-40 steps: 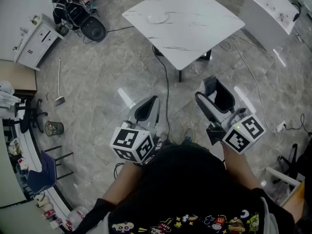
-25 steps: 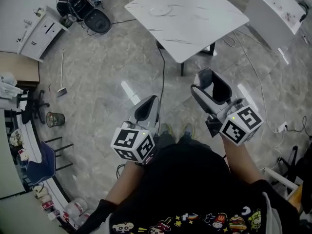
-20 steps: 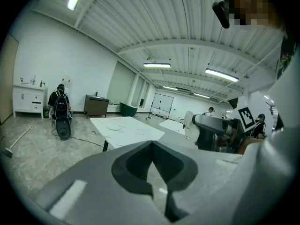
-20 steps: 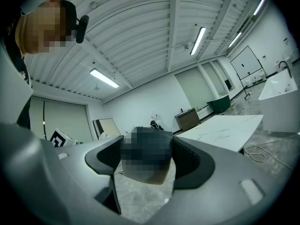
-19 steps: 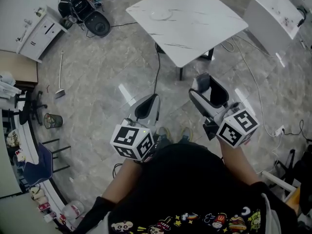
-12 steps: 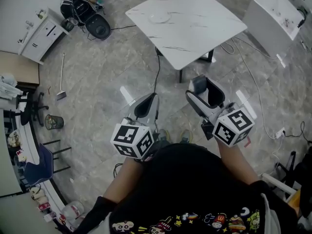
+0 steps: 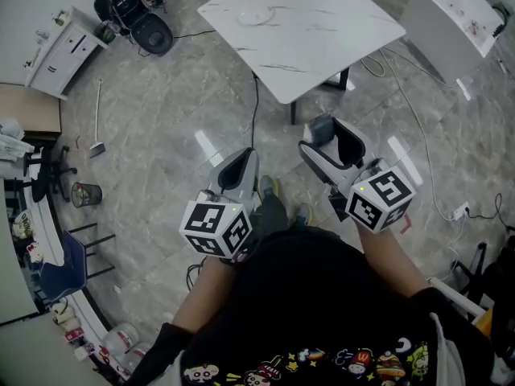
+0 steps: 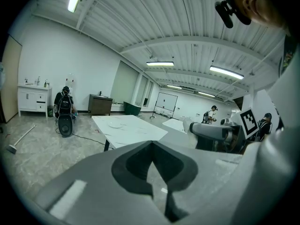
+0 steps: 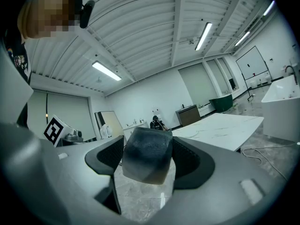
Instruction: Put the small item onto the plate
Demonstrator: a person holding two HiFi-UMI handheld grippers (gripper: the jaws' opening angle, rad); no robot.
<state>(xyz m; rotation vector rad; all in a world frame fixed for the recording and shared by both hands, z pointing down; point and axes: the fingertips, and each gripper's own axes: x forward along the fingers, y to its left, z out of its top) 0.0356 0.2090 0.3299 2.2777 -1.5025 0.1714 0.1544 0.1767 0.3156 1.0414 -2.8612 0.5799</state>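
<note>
A small dark grey cube [image 9: 147,156] sits pinched between the jaws of my right gripper [image 9: 149,170]. In the head view that gripper [image 7: 328,141] hangs over the floor just short of the white marble table [image 7: 338,22], with the cube [image 7: 322,128] at its tip. A clear plate [image 7: 260,14] lies on the table's far left part; the left gripper view shows the plate [image 8: 115,124] too. My left gripper [image 7: 242,158] is shut with nothing in it, held over the floor left of the right one.
A black cable [image 7: 256,107] runs on the floor from under the table toward my feet. A white tub [image 7: 452,10] stands at the right. A broom [image 7: 96,127], a bin [image 7: 84,193], a white cabinet [image 7: 58,48] and a person [image 7: 121,2] are at the left.
The right gripper has drifted left and forward toward the table with the cube still in it. The left gripper stays about where it was. My shoes now show on the floor.
</note>
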